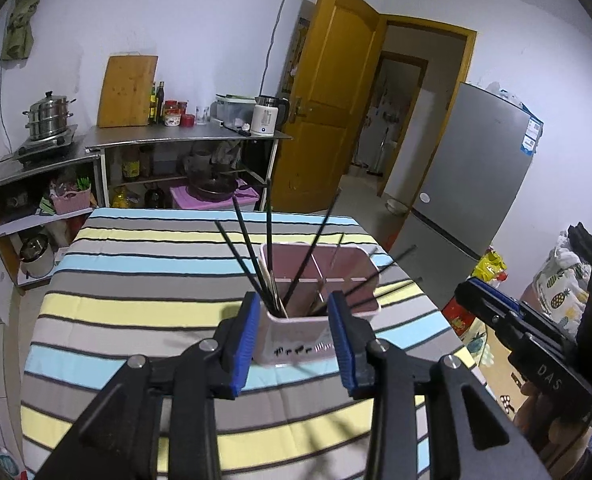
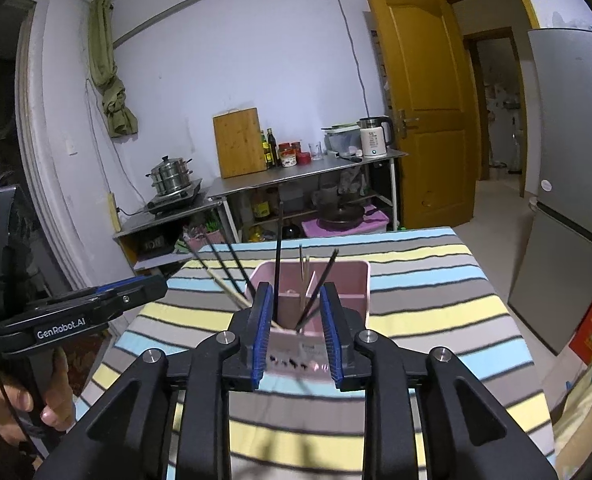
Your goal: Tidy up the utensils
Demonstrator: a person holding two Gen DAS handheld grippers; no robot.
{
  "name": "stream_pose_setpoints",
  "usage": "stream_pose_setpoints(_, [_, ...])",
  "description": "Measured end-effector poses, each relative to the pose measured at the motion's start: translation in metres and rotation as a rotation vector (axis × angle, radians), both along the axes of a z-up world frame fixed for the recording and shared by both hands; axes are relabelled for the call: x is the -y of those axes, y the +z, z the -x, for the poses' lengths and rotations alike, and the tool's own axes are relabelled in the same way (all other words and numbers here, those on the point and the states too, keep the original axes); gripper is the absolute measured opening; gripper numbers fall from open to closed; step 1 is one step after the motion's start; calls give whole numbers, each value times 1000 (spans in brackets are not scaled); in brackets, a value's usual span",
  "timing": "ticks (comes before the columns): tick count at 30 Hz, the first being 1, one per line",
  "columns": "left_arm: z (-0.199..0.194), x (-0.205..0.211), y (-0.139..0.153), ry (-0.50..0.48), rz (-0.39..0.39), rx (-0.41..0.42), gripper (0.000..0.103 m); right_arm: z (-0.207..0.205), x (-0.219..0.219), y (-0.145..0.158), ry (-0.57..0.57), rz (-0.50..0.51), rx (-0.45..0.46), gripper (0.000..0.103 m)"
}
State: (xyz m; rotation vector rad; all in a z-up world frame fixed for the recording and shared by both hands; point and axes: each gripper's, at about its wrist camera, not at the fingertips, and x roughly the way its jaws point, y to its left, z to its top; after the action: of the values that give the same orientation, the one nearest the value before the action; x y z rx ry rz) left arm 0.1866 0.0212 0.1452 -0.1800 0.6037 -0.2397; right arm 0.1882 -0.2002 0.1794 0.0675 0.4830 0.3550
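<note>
A pink utensil holder [image 1: 304,340] stands on the striped tablecloth [image 1: 136,304], with several black chopsticks [image 1: 252,256] and some pale wooden ones leaning out of its compartments. My left gripper [image 1: 296,308] is open and empty, its blue pads on either side of the holder's near end, a little above it. In the right wrist view the same holder [image 2: 316,292] sits just beyond my right gripper [image 2: 296,300], which is open and empty. Black chopsticks [image 2: 278,256] stand up in it. Each gripper shows at the edge of the other's view.
A steel counter [image 1: 184,136] with a kettle, jars and a cutting board stands behind the table. A steamer pot [image 1: 50,118] sits on a stove at left. A grey fridge [image 1: 476,184] and a yellow door [image 1: 336,100] are at right.
</note>
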Motion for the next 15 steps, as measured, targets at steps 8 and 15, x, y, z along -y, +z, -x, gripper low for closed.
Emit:
stream_pose_setpoints(8, [36, 6, -17, 0, -1, 9, 40, 39, 2, -22, -7, 20, -8, 26])
stream_pose_setpoints(15, [61, 13, -38, 20, -27, 17, 41, 69, 5, -42, -17, 23, 1, 28])
